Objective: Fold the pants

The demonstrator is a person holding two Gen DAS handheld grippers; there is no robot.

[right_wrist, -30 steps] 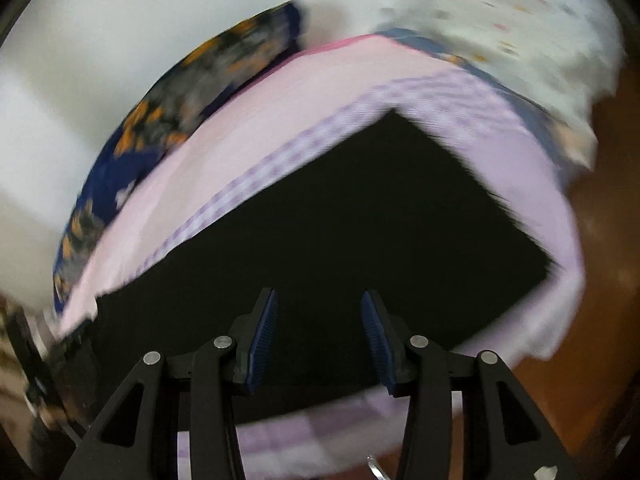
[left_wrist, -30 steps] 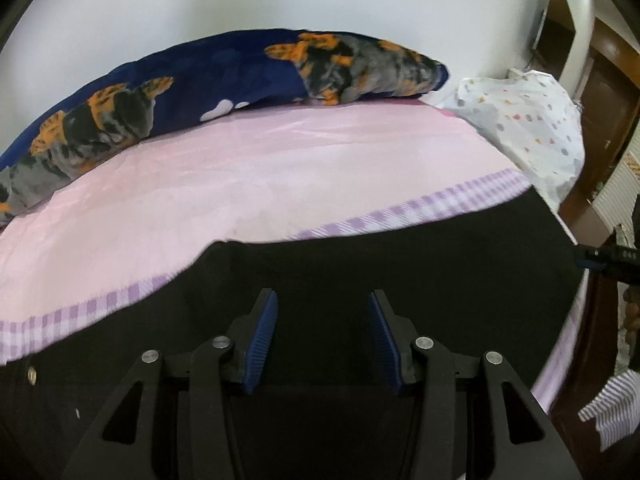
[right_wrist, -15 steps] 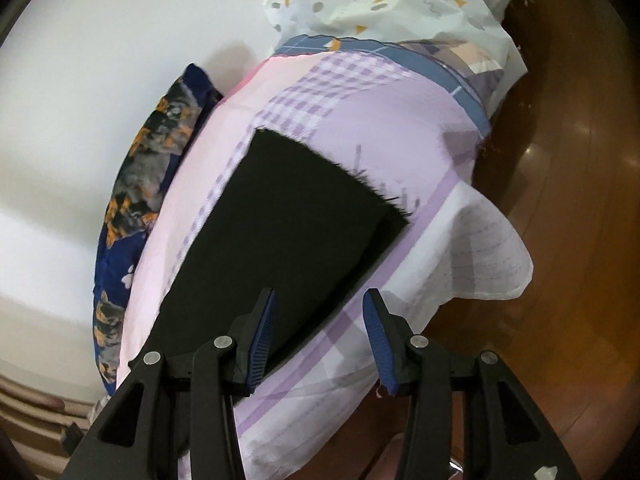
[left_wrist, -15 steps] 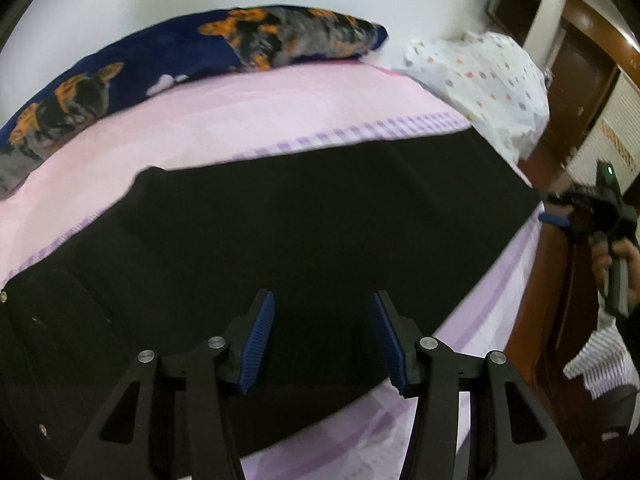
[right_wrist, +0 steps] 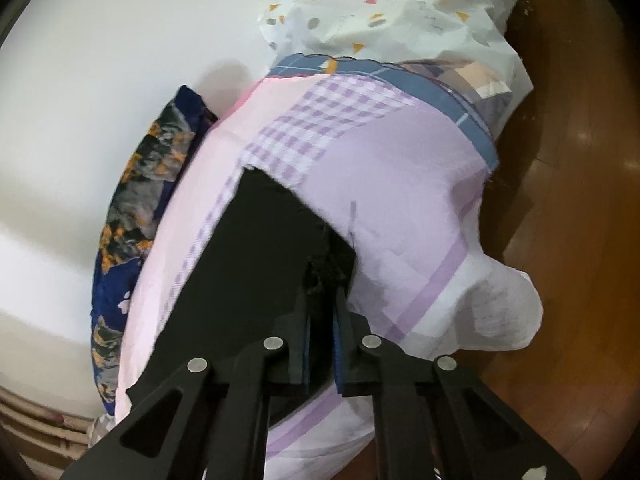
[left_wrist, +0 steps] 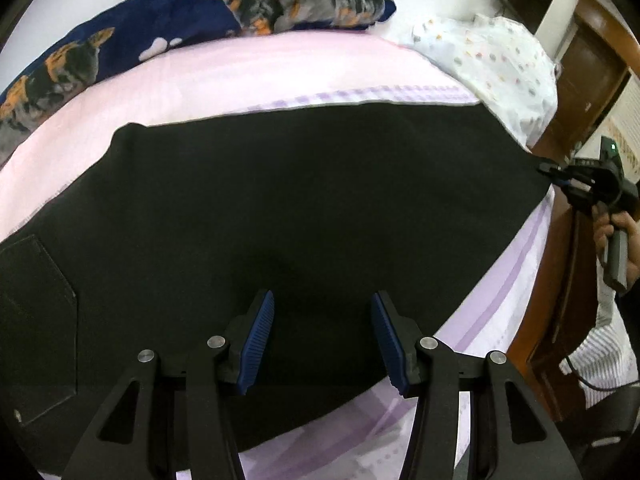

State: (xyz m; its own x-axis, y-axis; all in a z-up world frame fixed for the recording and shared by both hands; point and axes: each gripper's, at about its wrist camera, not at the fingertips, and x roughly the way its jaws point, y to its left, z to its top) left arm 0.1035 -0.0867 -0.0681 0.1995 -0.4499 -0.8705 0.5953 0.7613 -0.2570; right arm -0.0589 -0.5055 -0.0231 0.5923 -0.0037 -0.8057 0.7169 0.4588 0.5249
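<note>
Left wrist view shows the left gripper (left_wrist: 322, 336) with its two blue-padded fingers (left_wrist: 256, 340) spread wide, nothing between them, hovering over the near edge of the black pants (left_wrist: 300, 208). The pants lie flat on the bed under and beyond these tongs, stretching from a stitched back pocket (left_wrist: 36, 324) at the far left to the leg end at the right. There, at the bed's right edge, the right gripper (left_wrist: 558, 174) meets the hem corner, with a hand (left_wrist: 618, 236) around its grey handle.

Right wrist view shows the right gripper (right_wrist: 320, 320) with its fingers drawn close together and a bunch of the black cloth pinched between the pads at the hem corner of the pants (right_wrist: 248, 264). From that grip the leg runs away to the left along the bed.

Beneath the pants lies a sheet (left_wrist: 240, 76), pink at the far side, with a strip of lilac checks along the pants' far edge and plain lilac with a darker stripe at the near side (right_wrist: 400, 216). A dark blue pillow (left_wrist: 168, 20) printed with orange and grey animals rests against the white wall behind. A white spotted blanket (right_wrist: 392, 4) is heaped at the bed's end, above a brown wooden floor (right_wrist: 568, 208).
</note>
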